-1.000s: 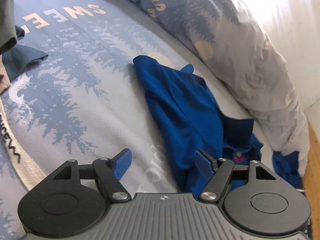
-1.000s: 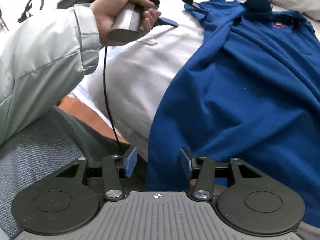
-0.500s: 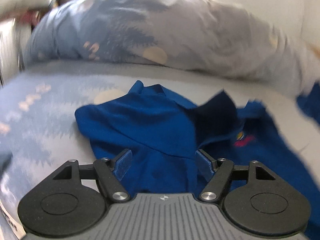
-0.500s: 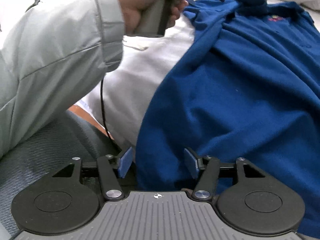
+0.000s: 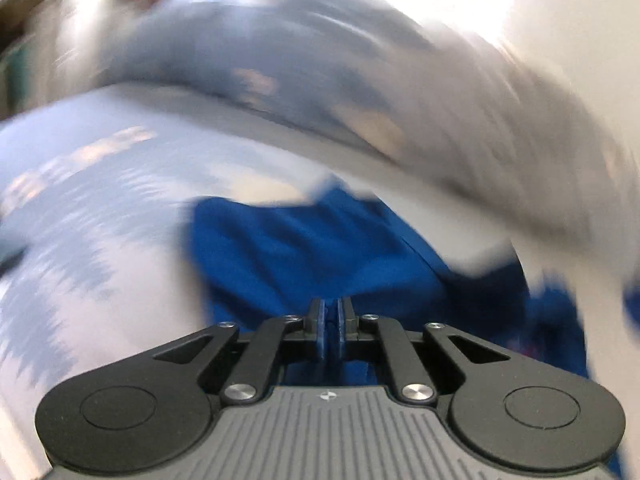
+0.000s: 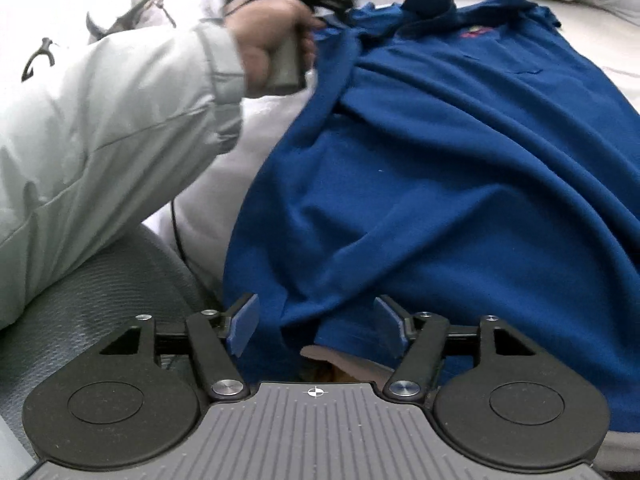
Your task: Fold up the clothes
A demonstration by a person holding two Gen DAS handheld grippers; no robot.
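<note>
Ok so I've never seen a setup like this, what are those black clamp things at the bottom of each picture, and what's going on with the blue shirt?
Those are hand-held grippers, one in each of a person's hands, each with a camera looking forward along its two fingers. One picture is from the left gripper, blurred by motion; its blue pads are pressed together, apparently pinching a fold of the blue polo shirt. The other is from the right gripper, whose jaws stand open around the shirt's near hem. It also shows the person's left hand, in a pale sleeve, gripping the other tool's handle near the collar. The shirt lies spread on a bed with patterned bedding.
</note>
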